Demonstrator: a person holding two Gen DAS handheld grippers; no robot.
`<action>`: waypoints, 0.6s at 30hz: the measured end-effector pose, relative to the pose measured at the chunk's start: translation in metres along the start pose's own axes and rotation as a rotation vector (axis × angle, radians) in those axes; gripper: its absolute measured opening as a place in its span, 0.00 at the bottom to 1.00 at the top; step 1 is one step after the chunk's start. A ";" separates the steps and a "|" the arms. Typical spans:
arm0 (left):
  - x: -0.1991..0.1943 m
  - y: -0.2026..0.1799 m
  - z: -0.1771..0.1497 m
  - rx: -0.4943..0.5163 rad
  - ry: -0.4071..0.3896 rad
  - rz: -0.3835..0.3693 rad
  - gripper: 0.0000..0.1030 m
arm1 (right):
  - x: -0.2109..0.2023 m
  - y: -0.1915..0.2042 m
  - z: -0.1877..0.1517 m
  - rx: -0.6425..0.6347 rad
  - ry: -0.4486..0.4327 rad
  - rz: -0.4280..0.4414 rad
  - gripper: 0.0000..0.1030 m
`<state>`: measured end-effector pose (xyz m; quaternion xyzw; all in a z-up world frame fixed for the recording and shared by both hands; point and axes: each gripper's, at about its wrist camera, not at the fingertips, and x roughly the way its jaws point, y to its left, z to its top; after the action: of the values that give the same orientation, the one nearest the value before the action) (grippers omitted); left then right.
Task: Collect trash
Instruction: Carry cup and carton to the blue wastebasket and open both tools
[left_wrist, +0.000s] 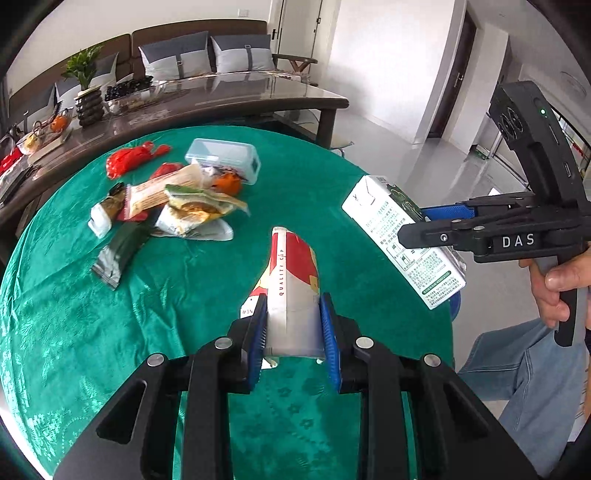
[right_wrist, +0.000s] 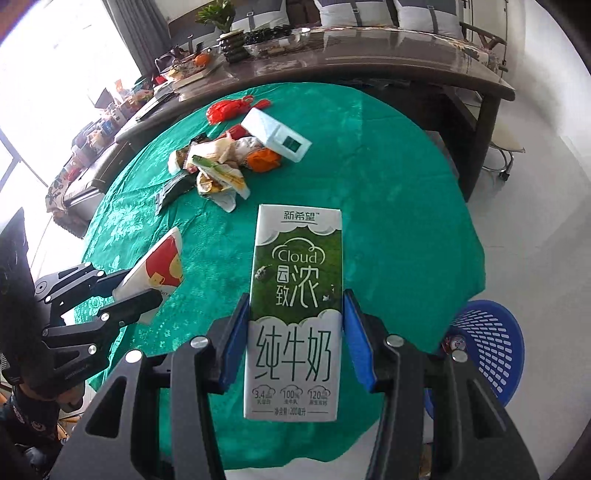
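My left gripper (left_wrist: 293, 325) is shut on a flattened red-and-white paper cup (left_wrist: 291, 280), held above the green tablecloth (left_wrist: 184, 295). The same cup (right_wrist: 159, 269) shows at the left of the right wrist view, in the left gripper (right_wrist: 142, 301). My right gripper (right_wrist: 293, 332) is shut on a green-and-white milk carton (right_wrist: 295, 310), blue pads pressing both its sides. That carton (left_wrist: 402, 236) hangs at the table's right edge in the left wrist view, with the right gripper (left_wrist: 413, 227) on it. A pile of snack wrappers (left_wrist: 166, 210) lies on the far part of the cloth.
A blue perforated basket (right_wrist: 491, 343) stands on the floor right of the table. A clear plastic box (left_wrist: 223, 158), red bags (left_wrist: 133, 158) and an orange wrapper (left_wrist: 229, 182) lie by the pile. A long dark table (left_wrist: 221, 96) with a plant (left_wrist: 86, 85) runs behind. A person's hand (left_wrist: 554, 284) grips the right handle.
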<state>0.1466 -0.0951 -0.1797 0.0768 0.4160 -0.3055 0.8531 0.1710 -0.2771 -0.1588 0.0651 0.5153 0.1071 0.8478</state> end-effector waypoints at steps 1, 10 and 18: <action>0.003 -0.008 0.003 0.011 0.001 -0.010 0.26 | -0.004 -0.010 -0.003 0.015 -0.004 -0.008 0.46; 0.032 -0.094 0.030 0.114 0.011 -0.119 0.26 | -0.036 -0.111 -0.031 0.147 -0.035 -0.118 0.46; 0.079 -0.173 0.049 0.157 0.059 -0.225 0.26 | -0.044 -0.203 -0.064 0.254 -0.019 -0.225 0.46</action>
<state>0.1153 -0.2890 -0.1869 0.1050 0.4216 -0.4286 0.7922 0.1179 -0.4846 -0.1953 0.1145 0.5207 -0.0553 0.8442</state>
